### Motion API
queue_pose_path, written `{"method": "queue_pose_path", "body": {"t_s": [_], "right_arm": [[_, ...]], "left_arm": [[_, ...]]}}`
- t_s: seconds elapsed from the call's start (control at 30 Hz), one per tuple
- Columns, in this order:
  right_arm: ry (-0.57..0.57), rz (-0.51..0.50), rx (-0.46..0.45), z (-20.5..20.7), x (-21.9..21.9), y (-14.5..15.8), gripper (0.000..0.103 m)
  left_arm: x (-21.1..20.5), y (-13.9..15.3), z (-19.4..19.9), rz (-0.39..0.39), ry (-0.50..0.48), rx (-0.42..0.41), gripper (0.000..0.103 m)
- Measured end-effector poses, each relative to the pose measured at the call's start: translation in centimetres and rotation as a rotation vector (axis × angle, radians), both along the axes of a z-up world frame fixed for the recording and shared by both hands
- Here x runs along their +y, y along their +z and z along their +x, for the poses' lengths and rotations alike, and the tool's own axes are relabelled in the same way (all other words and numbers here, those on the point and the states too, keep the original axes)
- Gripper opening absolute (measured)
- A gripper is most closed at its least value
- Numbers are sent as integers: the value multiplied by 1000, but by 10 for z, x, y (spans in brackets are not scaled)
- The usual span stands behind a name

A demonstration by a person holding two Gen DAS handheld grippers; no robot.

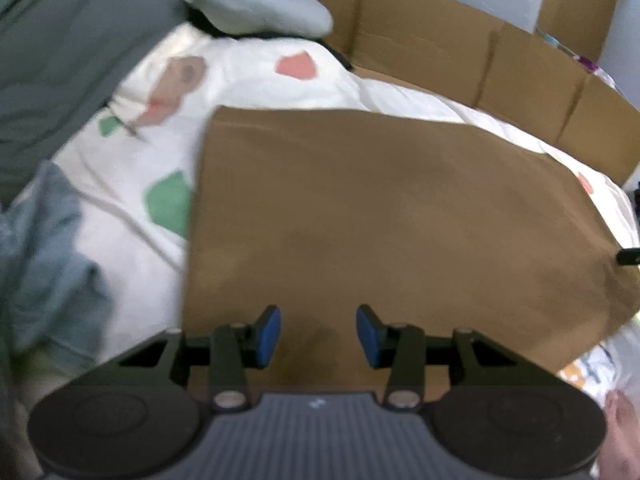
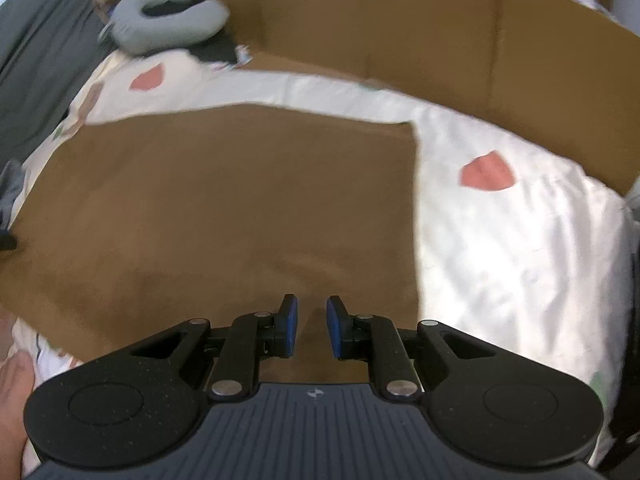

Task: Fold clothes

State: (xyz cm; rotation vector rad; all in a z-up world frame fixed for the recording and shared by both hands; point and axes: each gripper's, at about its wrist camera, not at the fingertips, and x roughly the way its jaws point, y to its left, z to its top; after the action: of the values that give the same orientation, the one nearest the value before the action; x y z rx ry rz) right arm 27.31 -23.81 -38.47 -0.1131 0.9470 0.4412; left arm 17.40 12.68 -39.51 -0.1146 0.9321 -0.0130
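Brown cloth (image 1: pixel 380 220) lies flat on the bed, spread over a white quilt (image 1: pixel 280 88) with red and green patches; looks already folded to a neat rectangle with straight edges. Left gripper (image 1: pixel 318 336) hangs over its near edge, jaws apart at a middling gap, nothing pinched between the pads as far as the blurred view shows. Right gripper (image 2: pixel 312 326) sits over the same near edge, closer to the cloth's right side, jaws narrow but with a clear gap, no fabric visibly caught.

Handling guess: thin, soft, light fabric, limp when lifted, will drape and slide on the smooth quilt; no fragility. Best hold is probably the two near corners or the near hem, one per gripper, pinching all layers so the fold stays square.

Surface: soft quilt, gives under pressure, wrinkled on the right. Cardboard wall (image 2: pixel 440 40) runs along the far side of the bed. Grey neck pillow (image 2: pixel 168 20) at the far left, dark sheet (image 1: pixel 60 60) beside it, blue-grey garment (image 1: pixel 44 248) heaped left of the cloth
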Motion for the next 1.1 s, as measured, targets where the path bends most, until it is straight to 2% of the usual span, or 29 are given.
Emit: {"method": "queue_pose_path", "body": {"t_s": [0.1, 0.13, 0.17, 0.27, 0.63, 0.8, 0.87, 0.93, 1.03, 1.1], "right_arm": [[24, -12, 23, -6, 12, -7, 23], [36, -20, 24, -9, 15, -9, 23], [50, -35, 21, -13, 19, -11, 25], [71, -74, 10, -24, 22, -15, 28], [20, -118, 29, -46, -21, -17, 29], [-39, -103, 45, -52, -42, -17, 29], [-43, -102, 44, -54, -45, -17, 29], [-48, -105, 44, -56, -45, -15, 29], [-49, -127, 35, -58, -42, -10, 29], [-45, -155, 21, -59, -39, -6, 29]], "left_arm": [[-17, -7, 3, -22, -17, 9, 46], [-23, -9, 3, -21, -31, 12, 50], [-29, -12, 3, -11, -50, 18, 55], [-36, -18, -2, 32, -89, 31, 56], [7, -18, -42, 43, 33, 52, 59], [23, -19, -62, 61, 88, 83, 55], [27, -17, -67, 57, 108, 88, 46], [30, -14, -71, 65, 140, 95, 42], [35, -6, -74, 115, 212, 93, 40], [36, 1, -73, 128, 220, 77, 40]]}}
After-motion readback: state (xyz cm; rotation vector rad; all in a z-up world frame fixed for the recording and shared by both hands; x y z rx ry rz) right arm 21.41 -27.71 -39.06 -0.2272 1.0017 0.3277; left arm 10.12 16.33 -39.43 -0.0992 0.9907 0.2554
